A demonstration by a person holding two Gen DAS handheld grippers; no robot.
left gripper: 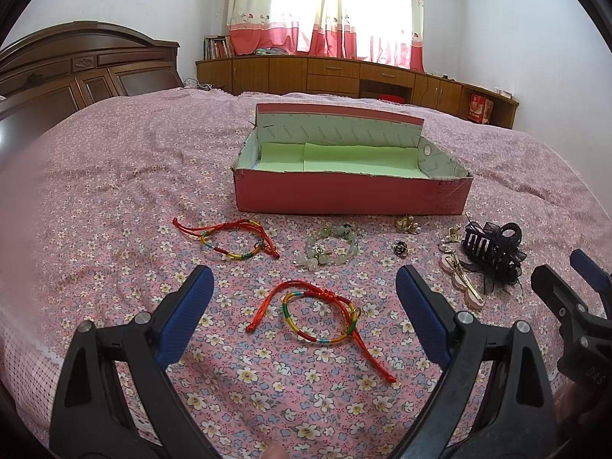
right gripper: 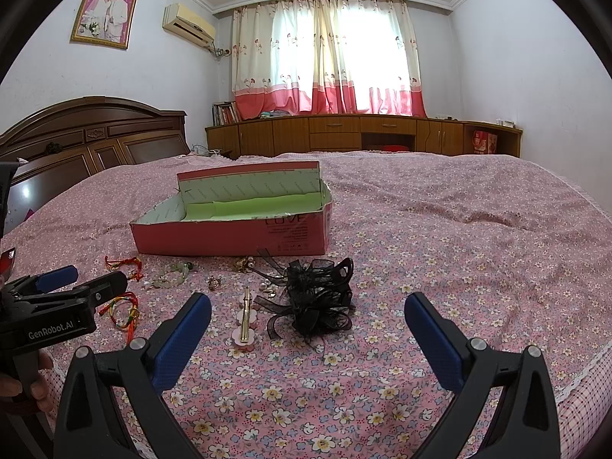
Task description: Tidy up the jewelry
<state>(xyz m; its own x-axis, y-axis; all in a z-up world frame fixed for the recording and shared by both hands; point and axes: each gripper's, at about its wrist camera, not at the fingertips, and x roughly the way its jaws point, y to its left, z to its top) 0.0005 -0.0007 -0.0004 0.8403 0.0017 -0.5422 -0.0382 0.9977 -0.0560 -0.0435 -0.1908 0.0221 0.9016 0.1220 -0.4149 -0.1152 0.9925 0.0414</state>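
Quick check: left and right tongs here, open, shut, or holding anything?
Left tongs: open, empty, over the near red cord bracelet.
Right tongs: open, empty, near the black hair claw.

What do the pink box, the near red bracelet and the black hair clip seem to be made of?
Pink box: cardboard, matte; its top edge looks torn.
Near red bracelet: braided cord with coloured thread wrapping, slightly shiny.
Black hair clip: sheer ribbon, see-through, over what is probably plastic.

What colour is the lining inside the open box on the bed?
Light green; the box is pink-red outside. The left wrist view shows it best.
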